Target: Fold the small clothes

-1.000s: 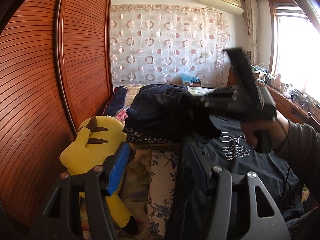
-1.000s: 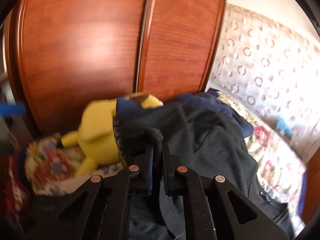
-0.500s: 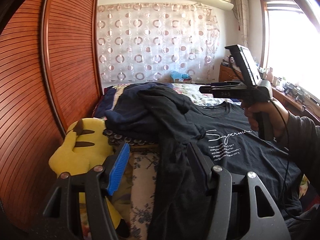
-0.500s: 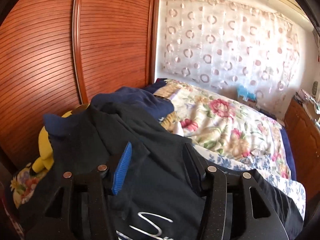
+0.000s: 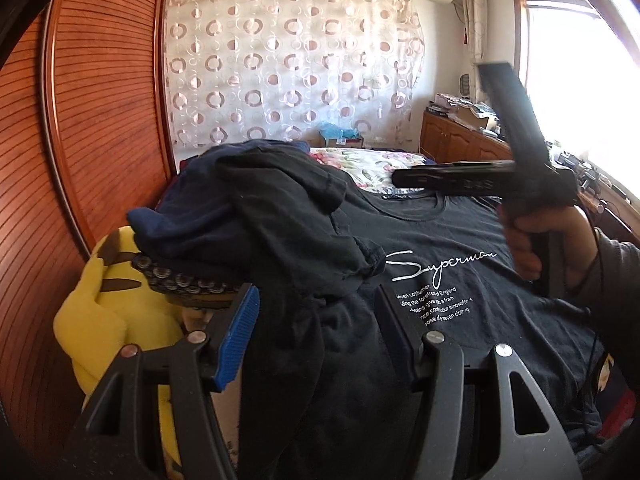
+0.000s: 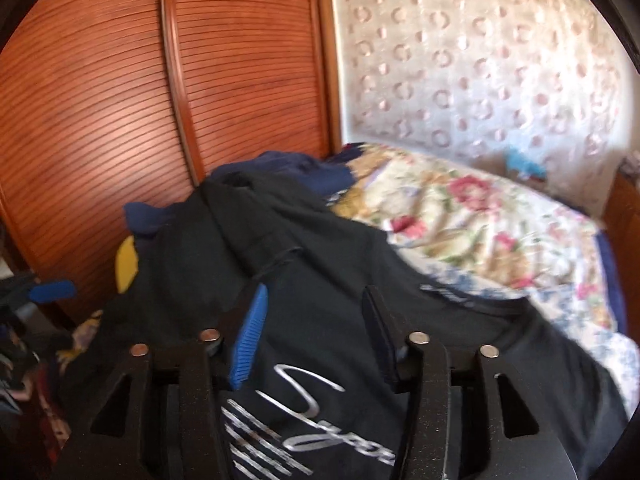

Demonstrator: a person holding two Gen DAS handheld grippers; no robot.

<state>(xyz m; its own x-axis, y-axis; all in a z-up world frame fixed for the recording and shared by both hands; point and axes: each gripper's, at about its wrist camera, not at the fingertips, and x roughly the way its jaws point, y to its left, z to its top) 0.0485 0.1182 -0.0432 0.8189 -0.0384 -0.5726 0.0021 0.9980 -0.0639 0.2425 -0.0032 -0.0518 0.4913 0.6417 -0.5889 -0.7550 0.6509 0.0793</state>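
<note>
A black T-shirt (image 5: 460, 280) with white script print lies chest-up on the bed. One sleeve (image 5: 280, 216) is draped up over a heap of dark clothes. My left gripper (image 5: 316, 320) hovers open over the shirt's left side; black cloth hangs between its fingers, and the pads do not press it. My right gripper (image 6: 312, 320) is over the chest print, its jaws closing, with the shirt lying beneath them and nothing pinched. In the left wrist view the right gripper (image 5: 400, 179) shows side-on in a hand above the collar.
A heap of navy and patterned clothes (image 5: 192, 216) and a yellow plush toy (image 5: 108, 300) sit at the left against slatted wooden wardrobe doors (image 6: 100, 120). The floral bedspread (image 6: 480, 220) stretches beyond the shirt. A wooden dresser (image 5: 460, 140) stands by the window.
The right gripper let go of the black sleeve it pinched by the clothes heap, opened, and swung right over the shirt's chest. The left gripper moved closer over the shirt.
</note>
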